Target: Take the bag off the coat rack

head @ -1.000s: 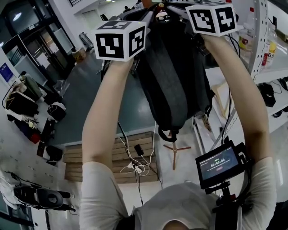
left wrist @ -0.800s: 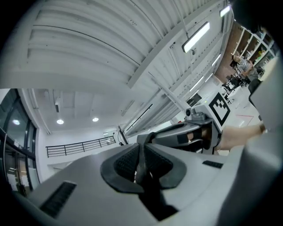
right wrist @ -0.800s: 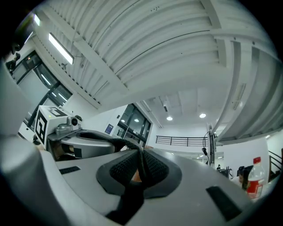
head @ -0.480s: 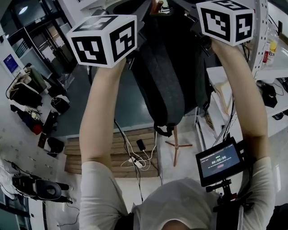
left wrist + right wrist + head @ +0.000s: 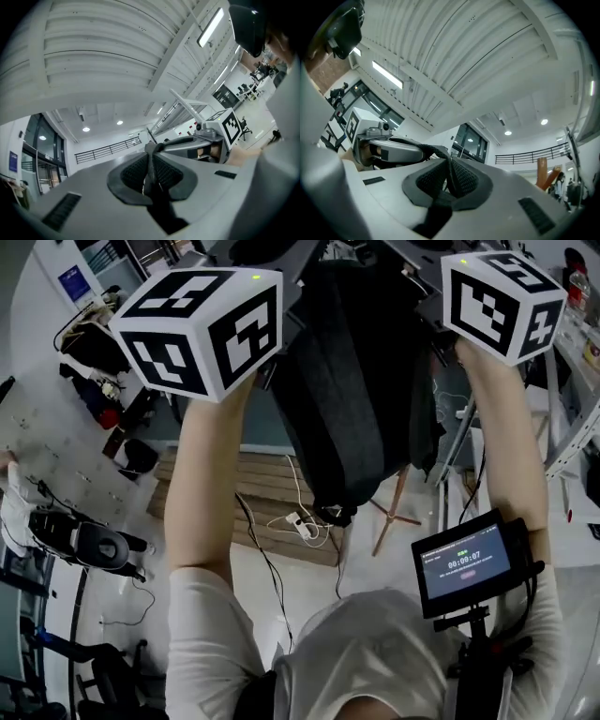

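While left gripper and right gripper pinch straps, bag top cut off above.

Wooden pallet on pale floor; cables cross it, bags beyond its left end. Ribbed ceiling, strip light.

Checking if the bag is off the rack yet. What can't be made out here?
- Head view: backpack top, cut by the top edge and behind the marker cubes; hook contact unknown.
- Head view: coat rack pole, hidden by the backpack; only its foot shows.
- Gripper views: left gripper and right gripper each clamp a strap; their own bodies hide the bag below.
- Head view: monitor text, too small.
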Available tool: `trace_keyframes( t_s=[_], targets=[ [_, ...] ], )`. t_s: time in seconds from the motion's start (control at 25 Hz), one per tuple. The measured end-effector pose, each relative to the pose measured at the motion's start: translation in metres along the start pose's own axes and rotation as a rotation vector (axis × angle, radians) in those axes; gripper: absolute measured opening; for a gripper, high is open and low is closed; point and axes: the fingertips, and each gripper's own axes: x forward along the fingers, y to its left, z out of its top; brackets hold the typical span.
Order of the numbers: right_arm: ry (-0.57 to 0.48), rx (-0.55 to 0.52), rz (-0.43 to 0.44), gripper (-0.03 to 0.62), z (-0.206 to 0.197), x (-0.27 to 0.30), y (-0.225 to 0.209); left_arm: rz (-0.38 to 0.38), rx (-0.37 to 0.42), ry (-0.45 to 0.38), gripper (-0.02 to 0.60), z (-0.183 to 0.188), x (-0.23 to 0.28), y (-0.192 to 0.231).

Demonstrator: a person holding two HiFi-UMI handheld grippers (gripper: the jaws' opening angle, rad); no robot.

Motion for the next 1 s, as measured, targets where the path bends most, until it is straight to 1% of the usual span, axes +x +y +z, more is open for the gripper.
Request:
trace_keyframes(
  t_s=[0.16,0.28,0.36,0.48,0.6,0.76,0.88,1.0],
  targets=[
    [-0.083,0.039,0.101,0.044,-0.036,0.031,0.038,0.111,0.026,0.077,0.043,-0.045,-0.035,0.022],
    [-0.122,0.078,0.194,0.046,-0.048,0.076,0.068,0.212,0.065,0.135,0.043,-0.064,-0.064,0.058],
    [-0.133,0.115,0.251,0.045,-0.056,0.102,0.085,0.265,0.074,0.178,0.043,-0.076,-0.08,0.08],
    [-0.141,0.168,0.314,0.046,-0.08,0.122,0.115,0.319,0.056,0.244,0.043,-0.103,-0.106,0.094],
    [-0.142,0.222,0.375,0.044,-0.109,0.142,0.158,0.371,0.037,0.303,0.043,-0.137,-0.145,0.105],
    [-0.116,0.281,0.443,0.044,-0.144,0.174,0.216,0.443,0.035,0.361,0.043,-0.181,-0.196,0.128],
    [-0.096,0.323,0.479,0.044,-0.174,0.18,0.246,0.481,0.016,0.398,0.043,-0.215,-0.222,0.125],
    [-0.072,0.328,0.5,0.044,-0.193,0.171,0.269,0.505,-0.032,0.412,0.043,-0.234,-0.242,0.112]
  ],
)
